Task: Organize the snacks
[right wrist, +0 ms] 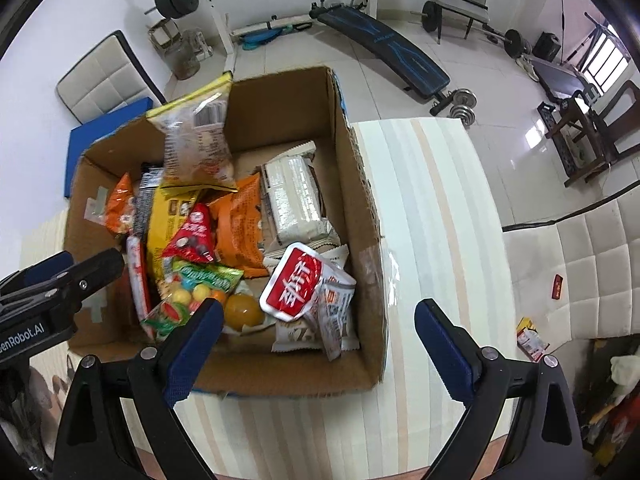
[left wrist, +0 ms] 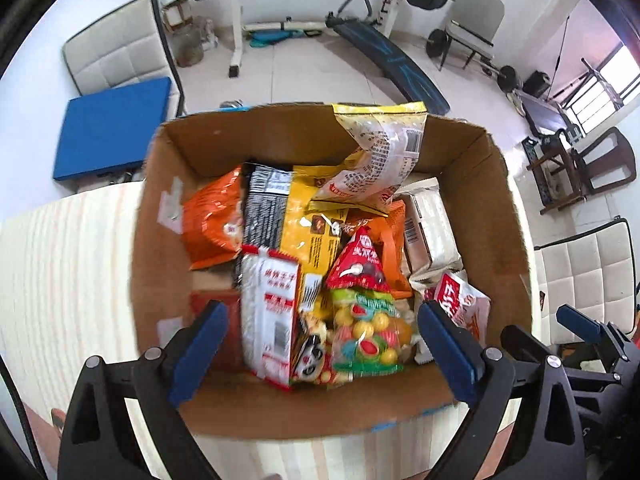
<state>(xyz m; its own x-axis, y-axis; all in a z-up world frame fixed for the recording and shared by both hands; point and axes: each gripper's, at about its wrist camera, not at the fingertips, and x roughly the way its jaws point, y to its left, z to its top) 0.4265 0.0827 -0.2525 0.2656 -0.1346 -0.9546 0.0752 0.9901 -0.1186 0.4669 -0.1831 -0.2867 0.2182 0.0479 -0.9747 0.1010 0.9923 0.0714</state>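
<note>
An open cardboard box stands on the striped table, filled with several snack packs. A yellow bag leans upright against the far wall. Below it lie an orange bag, a red triangular pack, a bag of coloured candy balls and a white-and-red pack. My left gripper hangs open over the candy end, touching nothing. My right gripper is open above the box's near right corner, over a red-lidded cup and beige packs.
Bare striped tabletop lies right of the box. White padded chairs stand to the right and far left, one with a blue cushion. A weight bench and barbell rack fill the far floor. A small packet lies beside the table.
</note>
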